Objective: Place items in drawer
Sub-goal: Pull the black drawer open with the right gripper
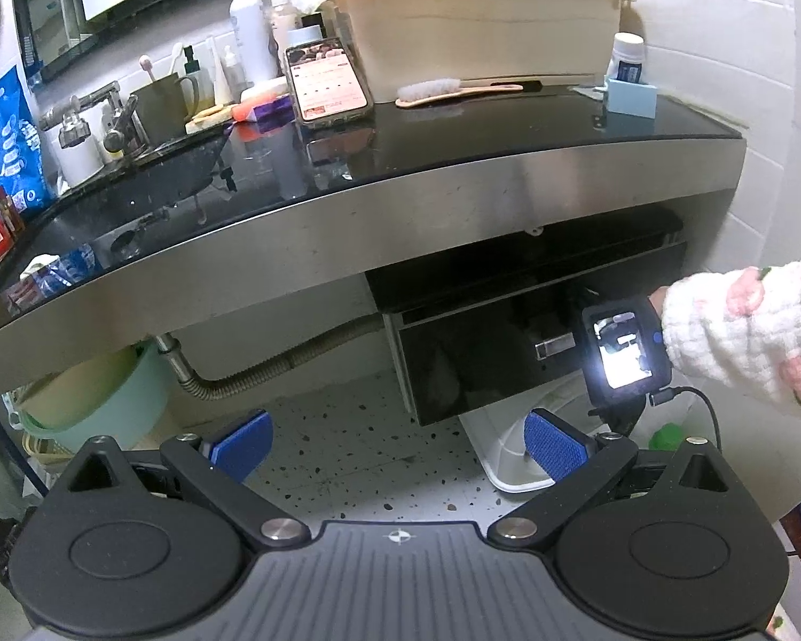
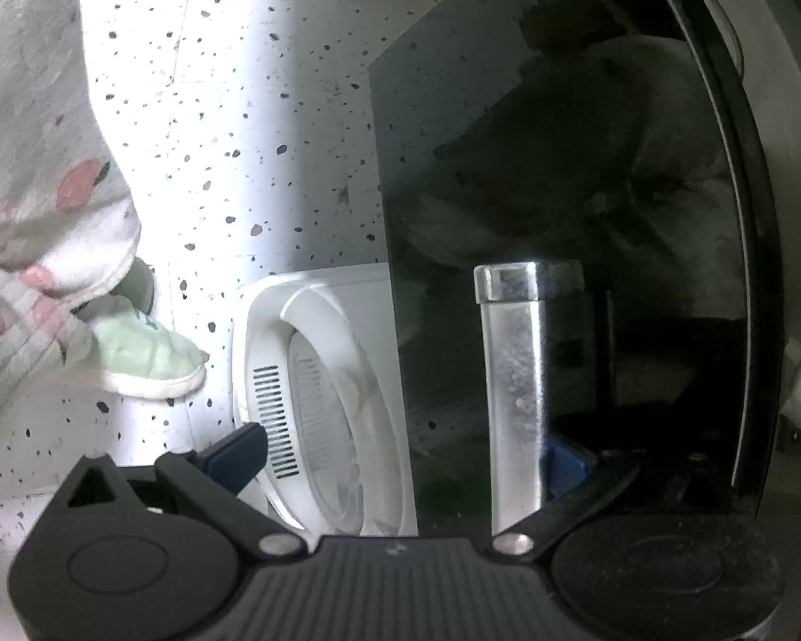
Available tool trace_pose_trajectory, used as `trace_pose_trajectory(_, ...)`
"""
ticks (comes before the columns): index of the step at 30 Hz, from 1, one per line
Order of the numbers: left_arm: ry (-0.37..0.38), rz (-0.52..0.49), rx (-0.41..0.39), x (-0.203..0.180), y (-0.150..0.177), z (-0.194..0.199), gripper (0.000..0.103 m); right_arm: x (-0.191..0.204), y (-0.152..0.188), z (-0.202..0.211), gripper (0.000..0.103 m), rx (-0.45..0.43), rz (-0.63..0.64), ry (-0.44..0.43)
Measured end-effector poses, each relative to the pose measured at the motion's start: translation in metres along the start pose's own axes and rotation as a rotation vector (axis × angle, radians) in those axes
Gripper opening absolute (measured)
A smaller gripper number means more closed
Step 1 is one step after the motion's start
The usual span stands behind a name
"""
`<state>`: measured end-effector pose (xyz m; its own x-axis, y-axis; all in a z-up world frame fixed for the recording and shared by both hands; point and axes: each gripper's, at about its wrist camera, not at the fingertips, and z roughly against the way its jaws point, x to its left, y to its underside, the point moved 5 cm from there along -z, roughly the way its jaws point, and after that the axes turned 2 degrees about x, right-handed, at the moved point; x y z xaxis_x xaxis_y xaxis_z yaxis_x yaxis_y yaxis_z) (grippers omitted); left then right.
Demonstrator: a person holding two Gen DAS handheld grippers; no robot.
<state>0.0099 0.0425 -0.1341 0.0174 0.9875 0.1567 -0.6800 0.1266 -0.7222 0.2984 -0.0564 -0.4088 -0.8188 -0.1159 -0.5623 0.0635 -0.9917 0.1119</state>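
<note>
A glossy black drawer (image 1: 486, 368) hangs under the steel-edged black counter (image 1: 400, 203), pulled out slightly. Its silver handle (image 1: 555, 346) shows large in the right wrist view (image 2: 515, 390). My right gripper (image 2: 400, 454) is open, rolled sideways at the drawer front (image 2: 534, 187); one blue finger (image 2: 563, 467) sits behind the handle, the other (image 2: 237, 454) is off the drawer's edge. From the left wrist view the right gripper's lit screen (image 1: 622, 350) is at the handle. My left gripper (image 1: 398, 446) is open and empty, held back below the counter. A phone (image 1: 328, 80) and a brush (image 1: 454, 92) lie on the counter.
A cream tub (image 1: 470, 32), bottles (image 1: 248, 32), a green mug (image 1: 163, 101), a blue holder (image 1: 630, 99) and a tap (image 1: 88, 112) crowd the counter. A flexible pipe (image 1: 272, 368) and green basin (image 1: 96, 400) sit underneath. A white appliance (image 2: 320, 390) stands on the speckled floor (image 2: 229, 107).
</note>
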Motion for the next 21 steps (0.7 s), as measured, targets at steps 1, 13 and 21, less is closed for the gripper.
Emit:
trace_pose_trajectory(1, -0.001, 0.002, 0.000, 0.001, 0.000, 0.000, 0.102, 0.002, 0.000, 0.002, 0.103, -0.002, -0.003, 0.000)
trace_pose_trajectory(13, -0.007, -0.055, -0.074, -0.008, 0.004, 0.018, 0.102, 0.021, 0.004, 0.040, 0.103, -0.106, -0.198, -0.059)
trace_pose_trajectory(21, 0.005, -0.107, -0.164, -0.014, 0.008, 0.041, 0.102, -0.011, 0.018, 0.090, 0.103, -0.246, -0.640, -0.118)
